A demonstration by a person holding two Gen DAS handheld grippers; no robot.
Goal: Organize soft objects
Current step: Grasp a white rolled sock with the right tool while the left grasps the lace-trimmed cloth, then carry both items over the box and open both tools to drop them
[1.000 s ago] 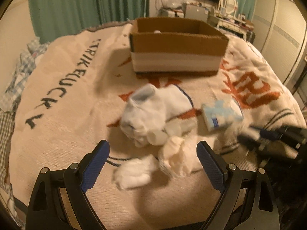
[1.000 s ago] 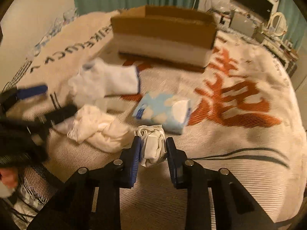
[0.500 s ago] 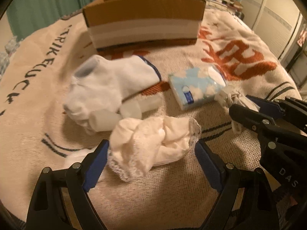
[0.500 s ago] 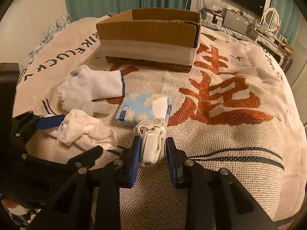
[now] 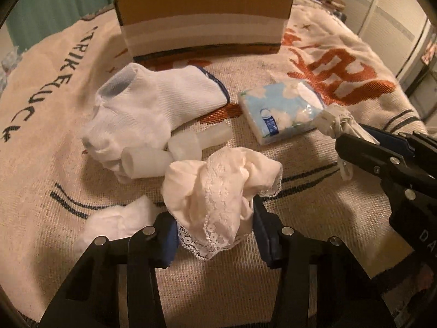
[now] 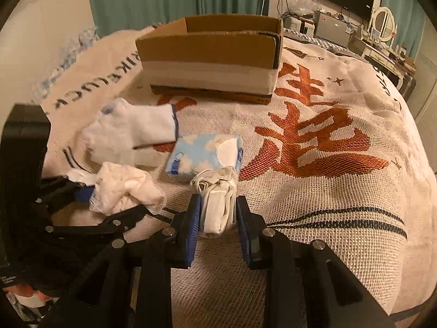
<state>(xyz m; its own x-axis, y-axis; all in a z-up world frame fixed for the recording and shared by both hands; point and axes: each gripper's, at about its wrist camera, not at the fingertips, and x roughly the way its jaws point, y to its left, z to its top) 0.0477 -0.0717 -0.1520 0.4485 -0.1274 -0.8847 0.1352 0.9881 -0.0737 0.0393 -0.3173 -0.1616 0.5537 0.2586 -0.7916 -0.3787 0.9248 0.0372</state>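
Lace cloth (image 5: 218, 191) crumpled, left gripper (image 5: 215, 235) clamped

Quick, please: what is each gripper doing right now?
Left gripper: shut on the lace-trimmed cloth.
Right gripper: shut on the folded white bundle.

**Crowded near side, open far side on the bedspread**

Between the grippers and the cardboard box (image 6: 210, 63), a white sock (image 5: 153, 109), a tissue pack (image 5: 281, 109) and two small plastic tubes (image 5: 174, 153) lie close together, blocking a low, straight path. To the right of the tissue pack, the woven blanket (image 6: 341, 191) lies bare up to the box's open top.
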